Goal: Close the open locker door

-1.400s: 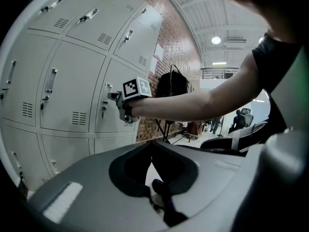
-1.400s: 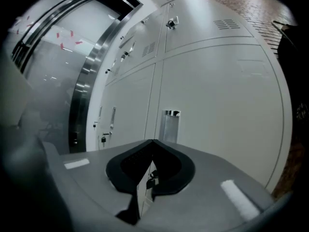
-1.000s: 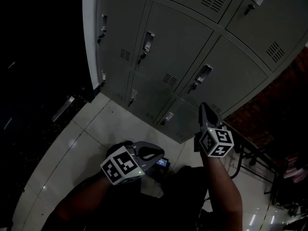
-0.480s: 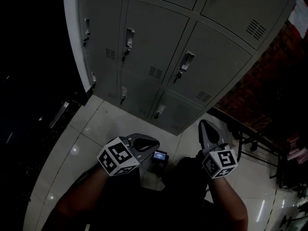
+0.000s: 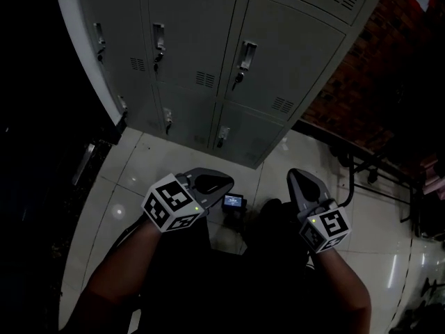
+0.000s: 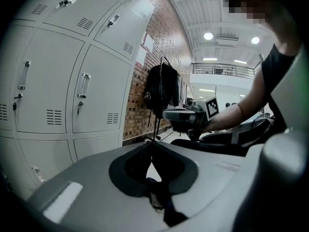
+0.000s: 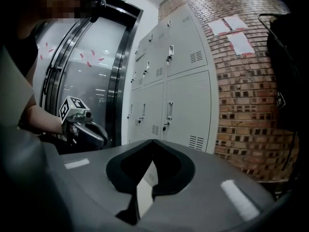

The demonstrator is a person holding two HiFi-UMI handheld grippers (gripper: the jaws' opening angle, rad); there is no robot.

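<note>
Two bare forearms reach forward from the bottom of the head view, side by side and apart, each hand wrapped round a gripper that points almost level toward the lockers point(image 5: 201, 40). The left gripper point(image 5: 224, 181) angles slightly inward; the right gripper point(image 5: 299, 176) aims more straight ahead. Both have their jaws pressed together at the tips with nothing pinched between them, as each gripper view shows. Each carries a cube point(image 5: 172, 204) of black-and-white square markers just ahead of the hand.

The locker doors point(image 5: 285, 54) stand well ahead of both grippers, untouched, and every one in view lies flush with its frame. They are flat, grey painted metal panels, each with a small block of louvred vent slots point(image 5: 205, 79) and an upright metal handle point(image 5: 247, 51) with a lock below it. Rough red-brown brick wall point(image 5: 361, 96) meets the lockers on the right. The floor point(image 5: 139, 165) is pale, glossy square tile that catches small highlights.
</note>
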